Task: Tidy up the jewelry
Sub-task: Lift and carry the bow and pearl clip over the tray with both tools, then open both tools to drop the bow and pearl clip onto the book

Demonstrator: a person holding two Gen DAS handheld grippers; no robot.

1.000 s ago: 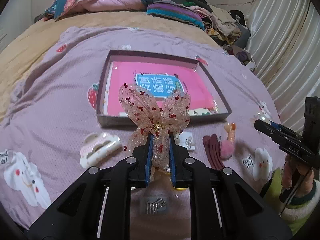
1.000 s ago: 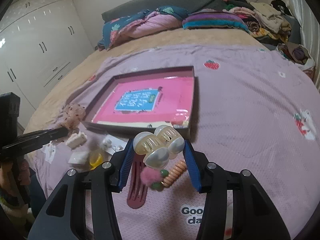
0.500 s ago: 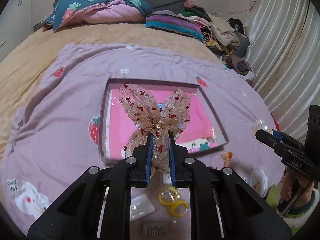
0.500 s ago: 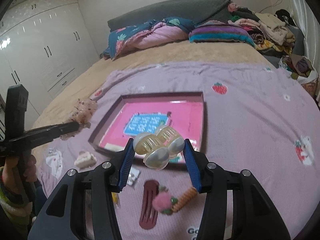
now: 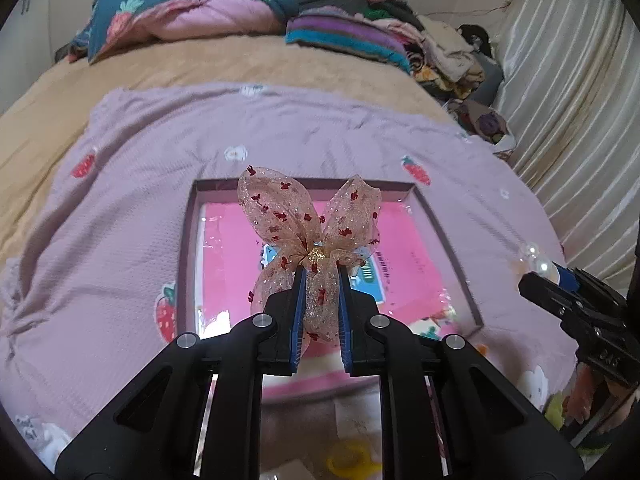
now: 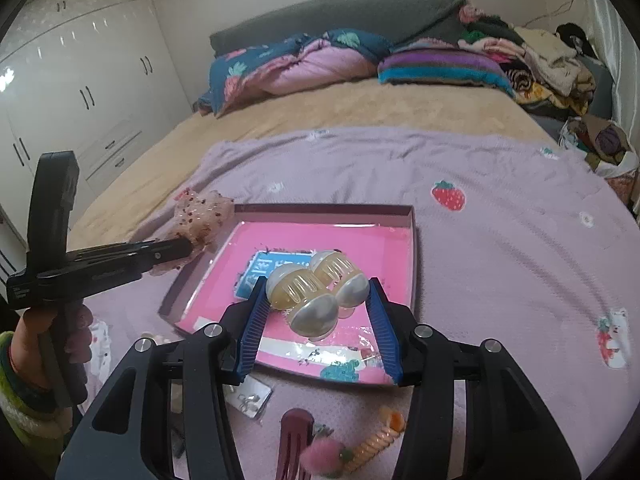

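Note:
My left gripper is shut on a sheer beige bow with red specks and holds it above the shallow box with the pink floor. My right gripper is shut on a pearly cream claw clip and holds it over the near part of the box. The left gripper with the bow shows at the left of the right wrist view. The right gripper with the clip shows at the right edge of the left wrist view.
The box lies on a lilac blanket on a bed. In front of the box lie a dark red hair clip, a pink pompom clip, an orange spiral clip and a small packet. A yellow ring lies below my left gripper.
Both grippers have risen and moved forward from the loose items in front of the box to above the box, each still holding its piece.

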